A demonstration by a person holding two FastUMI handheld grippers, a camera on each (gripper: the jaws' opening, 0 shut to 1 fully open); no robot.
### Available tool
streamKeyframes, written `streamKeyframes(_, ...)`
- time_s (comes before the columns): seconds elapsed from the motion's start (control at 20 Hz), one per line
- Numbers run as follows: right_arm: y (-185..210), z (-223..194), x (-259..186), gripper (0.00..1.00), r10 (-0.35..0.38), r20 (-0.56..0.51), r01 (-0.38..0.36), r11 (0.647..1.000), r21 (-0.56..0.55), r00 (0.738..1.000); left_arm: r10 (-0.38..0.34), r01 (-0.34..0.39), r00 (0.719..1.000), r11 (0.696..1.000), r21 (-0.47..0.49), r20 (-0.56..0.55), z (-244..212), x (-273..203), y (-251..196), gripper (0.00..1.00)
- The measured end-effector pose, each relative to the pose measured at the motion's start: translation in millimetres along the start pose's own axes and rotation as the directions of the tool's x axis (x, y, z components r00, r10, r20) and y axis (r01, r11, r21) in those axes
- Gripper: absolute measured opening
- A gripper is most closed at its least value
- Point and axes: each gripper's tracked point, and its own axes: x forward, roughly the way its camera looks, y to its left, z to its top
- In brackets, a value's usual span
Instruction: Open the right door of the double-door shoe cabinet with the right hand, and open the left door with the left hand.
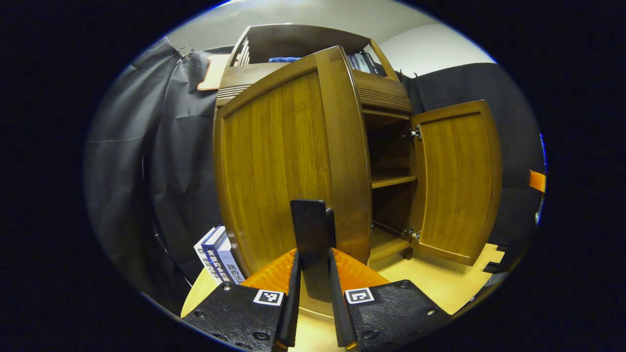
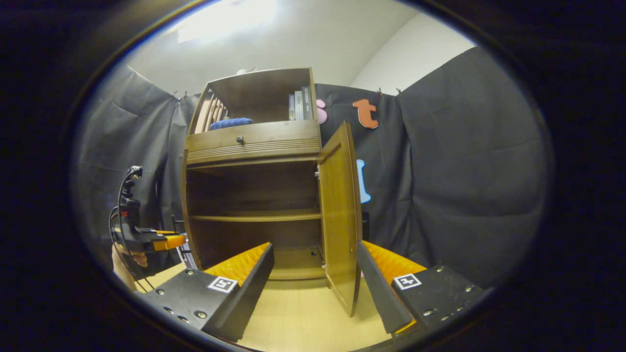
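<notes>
Risk first: I judge my left claw (image 1: 313, 274), pinched narrow on a dark handle at the left door's (image 1: 288, 161) free edge, could slip and let it swing back. My right claw (image 2: 313, 274) gapes empty, the right door (image 2: 340, 215) edge-on between its fingers, swung wide.

You are standing in a recording booth dressed up as a home corner, not a lived-in room: black cloth (image 2: 469, 161) hangs pinned as walls on every side, with a plain white wall (image 2: 415, 54) and ceiling above it. A wooden shoe cabinet (image 2: 254, 146) with books (image 2: 299, 105) on its top shelf stands on a pale board floor (image 2: 303, 318), more books (image 1: 217, 256) leaning beside it
</notes>
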Motion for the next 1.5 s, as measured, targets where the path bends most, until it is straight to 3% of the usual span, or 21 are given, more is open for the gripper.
streamKeyframes(0.3,11,-8,3,1.00,0.017,-0.014,-0.018,1.000,-0.010,1.000,0.041,-0.041,0.999,0.999,-0.003,0.006,-3,-20,20,0.34)
streamKeyframes(0.45,15,-14,5,1.00,0.019,-0.028,-0.020,1.000,-0.013,0.999,0.053,-0.053,0.999,0.998,-0.017,0.012,-4,-30,29,0.24)
streamKeyframes(0.6,23,-18,6,1.00,0.033,-0.046,-0.035,0.999,-0.033,0.998,0.065,-0.064,0.998,0.998,-0.024,0.008,-4,-36,38,0.25)
streamKeyframes(1.15,56,-14,7,1.00,0.096,-0.038,-0.098,0.993,-0.063,0.995,0.199,-0.199,0.980,0.980,0.012,0.024,-11,-62,83,0.14)
streamKeyframes(1.4,57,-5,0,1.00,0.091,0.002,-0.091,0.994,-0.063,0.996,0.265,-0.268,0.963,0.961,0.069,0.042,-14,-76,127,0.09)
streamKeyframes(1.5,58,-6,2,1.00,0.087,0.003,-0.087,0.994,-0.060,0.996,0.234,-0.236,0.971,0.970,0.049,0.050,-14,-79,139,0.04)
